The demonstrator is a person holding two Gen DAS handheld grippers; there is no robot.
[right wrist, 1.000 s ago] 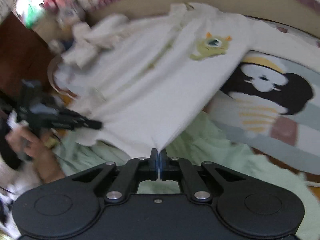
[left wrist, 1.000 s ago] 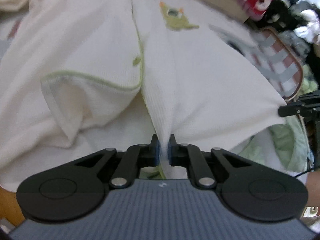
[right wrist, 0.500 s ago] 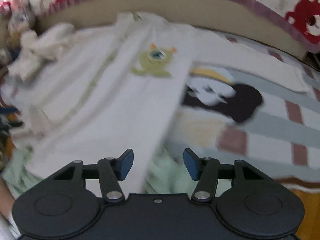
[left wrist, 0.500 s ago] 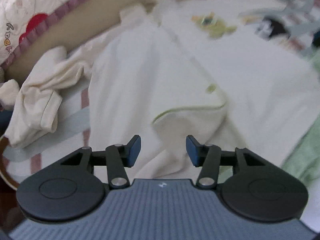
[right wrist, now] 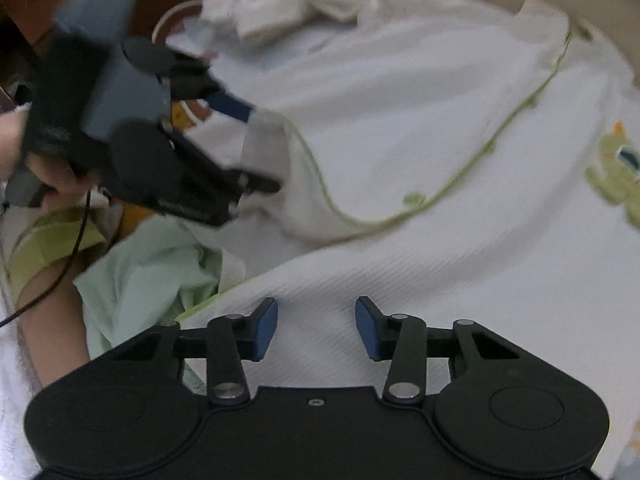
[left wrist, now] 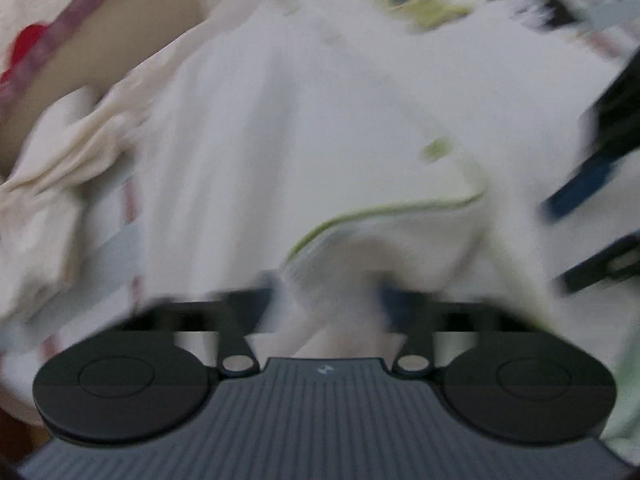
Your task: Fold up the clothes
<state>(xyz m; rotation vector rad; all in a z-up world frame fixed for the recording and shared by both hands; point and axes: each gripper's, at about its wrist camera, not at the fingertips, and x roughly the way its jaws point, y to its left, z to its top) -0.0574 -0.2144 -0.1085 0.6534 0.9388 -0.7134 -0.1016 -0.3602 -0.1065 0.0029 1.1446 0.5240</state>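
Note:
A white baby garment (right wrist: pixel 400 120) with green piping and a green monster patch (right wrist: pixel 616 176) lies spread on a patterned mat. My left gripper (left wrist: pixel 324 300) is blurred. Its jaws stand apart around the piped sleeve cuff (left wrist: pixel 360 248). The right wrist view shows the left gripper (right wrist: pixel 256 148) straddling that cuff (right wrist: pixel 280 168). My right gripper (right wrist: pixel 316 324) hovers over the garment's near hem. Its jaws are closing, with cloth below them and nothing pinched between the pads. The right gripper (left wrist: pixel 568 236) also shows at the right edge of the left wrist view.
A mint green cloth (right wrist: pixel 152 268) lies bunched at the near left, by the person's arm. Cream clothes (right wrist: pixel 280 4) are heaped at the far edge of the mat. A beige bumper with purple trim (left wrist: pixel 100 36) runs behind. A black cable (right wrist: pixel 68 264) hangs from the left gripper.
Both grippers let go of the hem corners they pinched and opened. The right one swung left over the garment and came lower. The left one moved onto the sleeve cuff.

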